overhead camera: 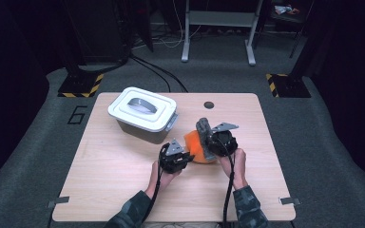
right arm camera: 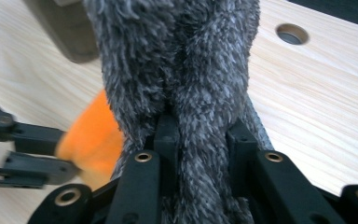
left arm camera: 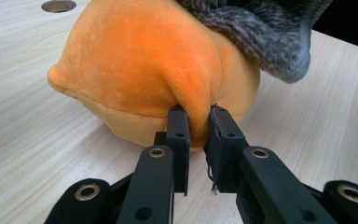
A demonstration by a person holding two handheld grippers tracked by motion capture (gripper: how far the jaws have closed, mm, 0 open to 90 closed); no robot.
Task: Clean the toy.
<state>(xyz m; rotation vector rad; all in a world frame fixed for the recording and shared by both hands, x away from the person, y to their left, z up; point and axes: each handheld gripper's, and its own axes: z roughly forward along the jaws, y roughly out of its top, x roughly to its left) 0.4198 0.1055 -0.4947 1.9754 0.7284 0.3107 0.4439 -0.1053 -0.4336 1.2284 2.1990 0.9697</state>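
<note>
High view: left gripper [overhead camera: 186, 154] pinches the orange plush toy [overhead camera: 196, 145] on the wooden table [overhead camera: 114, 166], while right gripper [overhead camera: 208, 137] clamps its grey fuzzy part [overhead camera: 202, 127].

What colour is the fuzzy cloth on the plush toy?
Grey cloth, best in the right gripper view.

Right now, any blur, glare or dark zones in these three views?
High view: table evenly lit, surroundings very dark. Left gripper view: sharp on the orange plush, no glare. Right gripper view: grey fuzzy fabric sharp, left tool at the left edge motion-blurred.
</note>
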